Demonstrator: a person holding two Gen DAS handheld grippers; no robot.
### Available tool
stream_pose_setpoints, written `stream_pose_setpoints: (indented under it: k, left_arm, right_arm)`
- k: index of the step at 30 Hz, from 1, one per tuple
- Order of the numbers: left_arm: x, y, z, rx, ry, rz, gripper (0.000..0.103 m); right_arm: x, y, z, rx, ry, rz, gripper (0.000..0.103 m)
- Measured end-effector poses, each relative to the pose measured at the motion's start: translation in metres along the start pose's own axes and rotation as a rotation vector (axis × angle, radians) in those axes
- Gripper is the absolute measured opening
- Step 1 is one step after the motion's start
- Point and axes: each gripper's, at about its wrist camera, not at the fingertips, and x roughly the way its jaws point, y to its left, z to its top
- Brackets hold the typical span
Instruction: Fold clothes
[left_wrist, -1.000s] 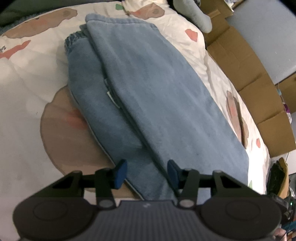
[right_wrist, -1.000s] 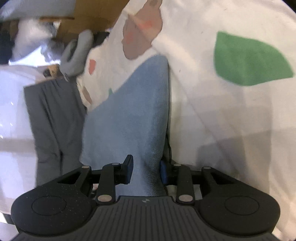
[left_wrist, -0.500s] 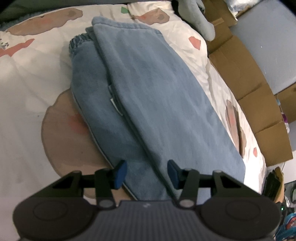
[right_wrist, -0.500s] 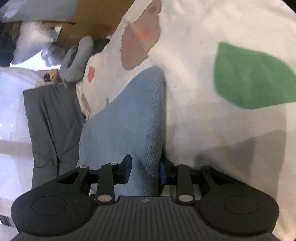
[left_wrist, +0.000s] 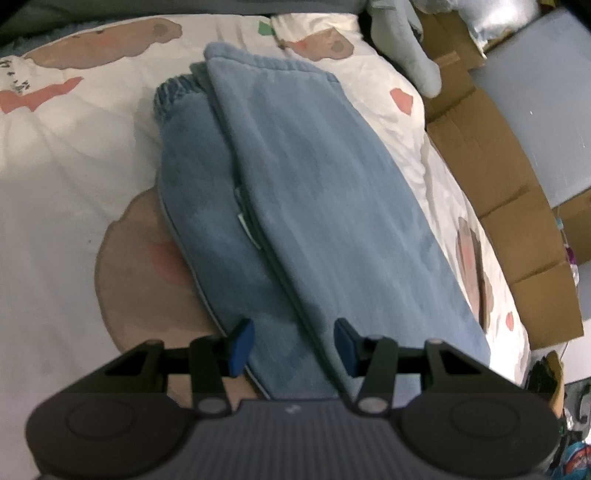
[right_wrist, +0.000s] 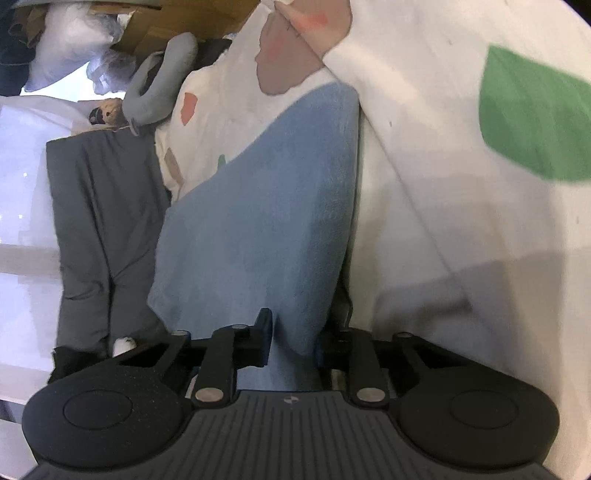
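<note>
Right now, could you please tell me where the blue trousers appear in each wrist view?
Left wrist: blue trousers run from top centre to the bottom, passing between the open left tongs.
Right wrist: blue trousers fill the centre; the right tongs straddle their near edge.
Shared landmark: grey plush beside the cardboard.

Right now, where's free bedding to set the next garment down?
Free: the white printed bedsheet left of the folded blue trousers, and near the green patch. Crowded: the trousers' right side, a narrow strip beside brown cardboard boxes.
</note>
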Motion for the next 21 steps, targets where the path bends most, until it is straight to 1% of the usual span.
stream_pose_setpoints:
  k: [1, 2, 4, 5, 9, 11, 15, 18, 21]
  left_arm:
    - [0.002, 0.001, -0.001, -0.013, 0.002, -0.002, 0.047]
    - [0.004, 0.003, -0.002, -0.03, 0.006, -0.006, 0.042]
    - [0.011, 0.008, -0.005, -0.103, 0.038, -0.016, 0.007]
    - [0.013, 0.009, -0.007, -0.121, 0.049, -0.013, 0.002]
    - [0.015, 0.012, -0.01, -0.143, 0.064, -0.018, 0.0]
    - [0.025, 0.009, -0.009, -0.158, 0.068, -0.02, 0.0]
    - [0.028, -0.005, -0.012, -0.133, 0.093, -0.036, 0.0]
    - [0.032, -0.013, -0.018, -0.136, 0.12, -0.062, 0.0]
    - [0.034, -0.021, -0.024, -0.111, 0.131, -0.06, 0.0]
  right_arm:
    - [-0.001, 0.001, 0.0, 0.0, -0.002, -0.005, 0.012]
    - [-0.002, 0.001, 0.001, -0.001, -0.004, -0.01, 0.01]
    - [-0.004, 0.003, 0.001, -0.001, -0.007, -0.02, 0.006]
    - [-0.005, 0.004, 0.002, -0.002, -0.009, -0.025, 0.006]
    - [-0.018, 0.013, 0.006, -0.026, -0.018, -0.009, 0.005]
    - [-0.024, 0.017, 0.009, -0.028, -0.025, -0.006, 0.005]
    - [-0.034, 0.021, 0.013, -0.022, -0.033, -0.007, 0.005]
    - [-0.042, 0.024, 0.016, -0.037, -0.036, -0.005, 0.004]
    - [-0.048, 0.028, 0.02, -0.049, -0.037, -0.009, 0.004]
